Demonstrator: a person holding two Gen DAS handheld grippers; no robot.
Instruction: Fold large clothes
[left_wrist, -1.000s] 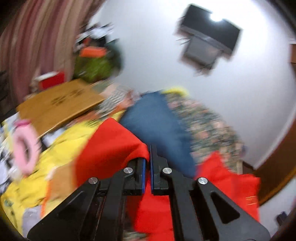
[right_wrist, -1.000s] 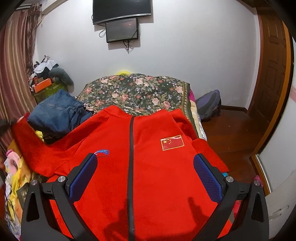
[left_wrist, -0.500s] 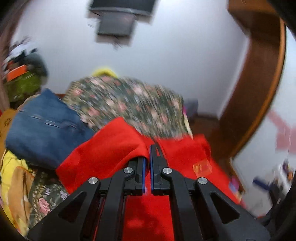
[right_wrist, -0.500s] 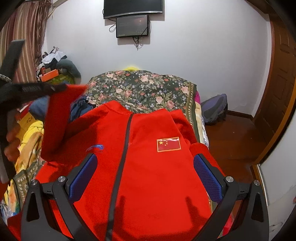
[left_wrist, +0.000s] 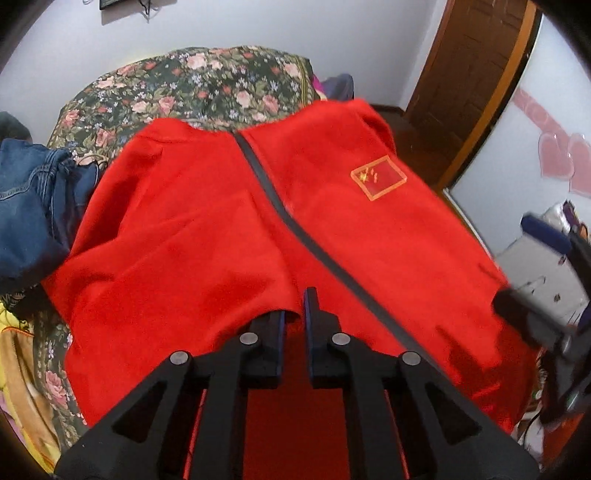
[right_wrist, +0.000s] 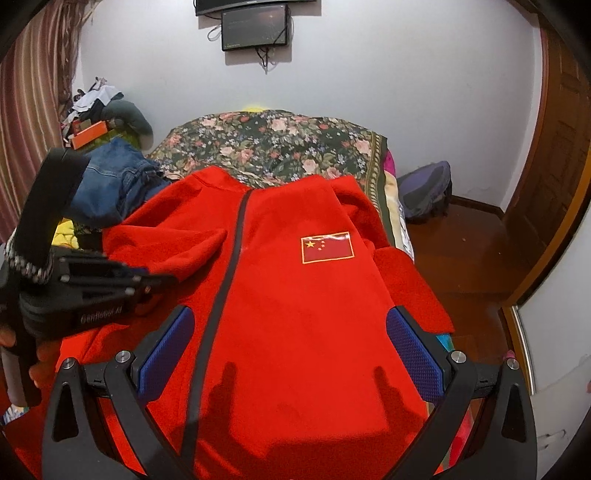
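A large red zip jacket (right_wrist: 295, 295) with a flag patch (right_wrist: 327, 249) lies front up on the bed; it also fills the left wrist view (left_wrist: 192, 221). Its left sleeve (right_wrist: 192, 251) is folded across the chest toward the dark zip (left_wrist: 295, 229). My left gripper (left_wrist: 293, 317) is nearly shut with a small gap, the sleeve cuff still lying over its left finger (left_wrist: 275, 328); it also shows in the right wrist view (right_wrist: 162, 282). My right gripper (right_wrist: 291, 347) is wide open and empty above the jacket's lower front.
A floral bedspread (right_wrist: 273, 147) covers the bed beyond the collar. Folded blue jeans (right_wrist: 110, 177) lie at the left, with clutter behind. A backpack (right_wrist: 424, 192) sits on the wooden floor at the right, by the door (right_wrist: 546, 155).
My left gripper carried the sleeve from the left side over the jacket's chest and its jaws have parted slightly. My right gripper stayed open and barely moved.
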